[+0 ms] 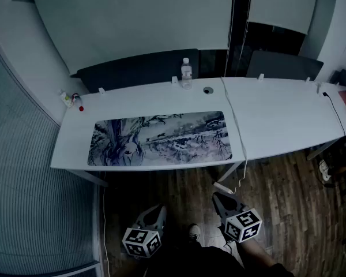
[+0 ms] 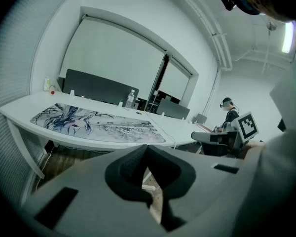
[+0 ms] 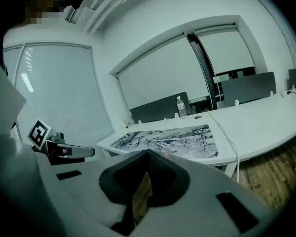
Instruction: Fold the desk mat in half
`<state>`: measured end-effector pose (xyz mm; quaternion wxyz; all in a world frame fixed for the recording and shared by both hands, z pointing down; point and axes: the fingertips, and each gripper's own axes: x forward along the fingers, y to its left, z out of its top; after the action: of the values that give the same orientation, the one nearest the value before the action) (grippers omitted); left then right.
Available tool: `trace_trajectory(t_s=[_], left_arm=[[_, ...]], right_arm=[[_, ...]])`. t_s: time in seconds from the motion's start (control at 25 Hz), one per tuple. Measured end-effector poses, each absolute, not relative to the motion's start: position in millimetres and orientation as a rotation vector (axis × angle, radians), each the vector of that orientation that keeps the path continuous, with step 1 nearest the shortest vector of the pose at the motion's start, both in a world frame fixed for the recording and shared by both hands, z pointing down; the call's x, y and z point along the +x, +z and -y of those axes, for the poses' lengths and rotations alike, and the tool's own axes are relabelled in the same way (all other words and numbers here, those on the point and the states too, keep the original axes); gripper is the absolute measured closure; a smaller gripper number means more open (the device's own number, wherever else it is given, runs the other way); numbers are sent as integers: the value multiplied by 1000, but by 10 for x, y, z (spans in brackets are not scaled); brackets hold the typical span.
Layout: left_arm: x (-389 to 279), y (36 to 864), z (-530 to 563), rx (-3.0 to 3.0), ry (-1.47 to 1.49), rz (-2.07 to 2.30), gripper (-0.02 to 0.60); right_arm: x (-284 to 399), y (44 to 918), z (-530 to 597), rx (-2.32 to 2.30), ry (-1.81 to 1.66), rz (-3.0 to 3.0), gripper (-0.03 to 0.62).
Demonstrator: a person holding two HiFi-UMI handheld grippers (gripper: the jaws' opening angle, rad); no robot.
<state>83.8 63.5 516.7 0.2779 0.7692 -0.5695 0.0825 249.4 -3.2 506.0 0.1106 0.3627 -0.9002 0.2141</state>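
1. White desk: long, standing on wooden floor.
2. Desk mat: printed, lying flat and unfolded on the desk's left half, near the front edge.
3. Left gripper and right gripper: both well short of the desk, jaws pressed together, nothing between them.
4. Water bottle: upright behind the mat.

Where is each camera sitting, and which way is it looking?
Head view: on the person's head, looking down at the desk mat; left gripper and right gripper show below.
Left gripper view: rides the left gripper, facing the desk mat; its shut jaws show below.
Right gripper view: rides the right gripper, facing the desk mat; shut jaws too.
Shared: all see the desk mat and water bottle.
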Motion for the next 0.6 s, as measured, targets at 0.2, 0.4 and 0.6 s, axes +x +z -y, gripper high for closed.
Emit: trace_trajectory(t_s=[0.2,0.4,0.6], left_arm=[[855,5155,-654,2058,223,1530,575],[847,5166,-638,2056,225,1525,575],[858,5177,-623,2059,233,1520,575]], right_arm=[[2506,5042,22,1060,632,2647,572],[2476,5052,38,1055,631,2657,571],[2465,5069,47,1049,634,2659,571]])
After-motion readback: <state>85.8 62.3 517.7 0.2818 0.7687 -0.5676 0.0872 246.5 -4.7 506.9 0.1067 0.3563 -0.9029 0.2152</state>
